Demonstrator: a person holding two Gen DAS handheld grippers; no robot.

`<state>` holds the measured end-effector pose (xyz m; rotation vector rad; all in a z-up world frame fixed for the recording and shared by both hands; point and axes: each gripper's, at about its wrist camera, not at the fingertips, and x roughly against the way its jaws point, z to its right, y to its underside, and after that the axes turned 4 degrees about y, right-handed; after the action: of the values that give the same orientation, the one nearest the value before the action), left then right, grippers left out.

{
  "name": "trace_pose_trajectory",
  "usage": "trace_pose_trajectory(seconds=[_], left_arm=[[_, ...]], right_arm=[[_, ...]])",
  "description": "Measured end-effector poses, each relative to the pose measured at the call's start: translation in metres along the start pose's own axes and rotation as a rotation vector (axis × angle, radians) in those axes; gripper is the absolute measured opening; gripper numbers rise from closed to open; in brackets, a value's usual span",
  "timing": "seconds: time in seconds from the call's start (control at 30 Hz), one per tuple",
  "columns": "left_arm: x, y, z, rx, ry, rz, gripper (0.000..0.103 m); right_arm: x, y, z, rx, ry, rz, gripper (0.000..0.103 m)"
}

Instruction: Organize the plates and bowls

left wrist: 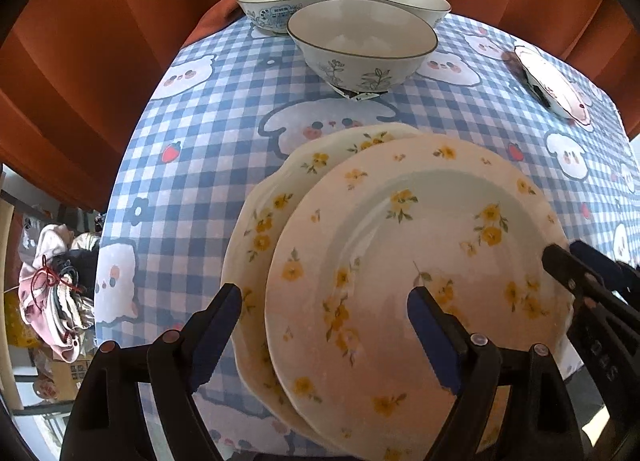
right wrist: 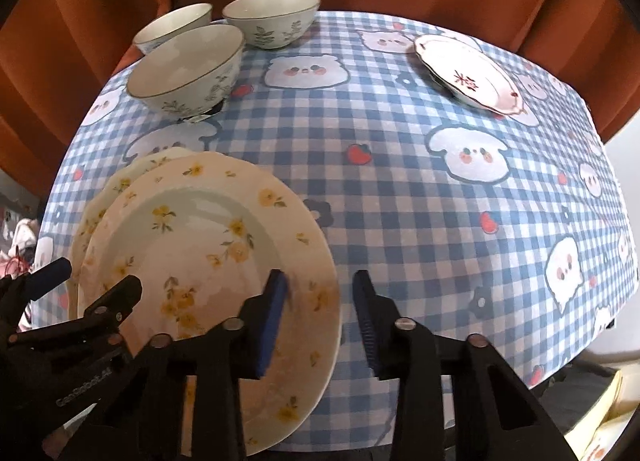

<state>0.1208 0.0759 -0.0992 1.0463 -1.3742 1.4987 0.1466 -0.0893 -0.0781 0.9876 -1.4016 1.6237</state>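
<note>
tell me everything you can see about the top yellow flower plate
The top plate is round, glossy and ceramic-looking, cream with a pale greenish well and scattered yellow flower sprigs. It lies on a matching scalloped plate, offset to the right, near the table's front edge. Both open grippers straddle its rim; contact is unclear.

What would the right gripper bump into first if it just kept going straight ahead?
Probably nothing soon: the right gripper straddles the right rim of the top yellow-flowered plate, and ahead lies bare checkered tablecloth. Depth is hard to judge.
</note>
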Motion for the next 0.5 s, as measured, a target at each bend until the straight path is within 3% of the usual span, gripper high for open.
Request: trace_pose_trajectory(seconds=[0.5], left_arm=[[0.003, 0.006, 0.0, -0.047, -0.022, 0.011, 0.086]], right_arm=[[-0.008, 0.002, -0.032, 0.038, 0.005, -0.02, 0.032]])
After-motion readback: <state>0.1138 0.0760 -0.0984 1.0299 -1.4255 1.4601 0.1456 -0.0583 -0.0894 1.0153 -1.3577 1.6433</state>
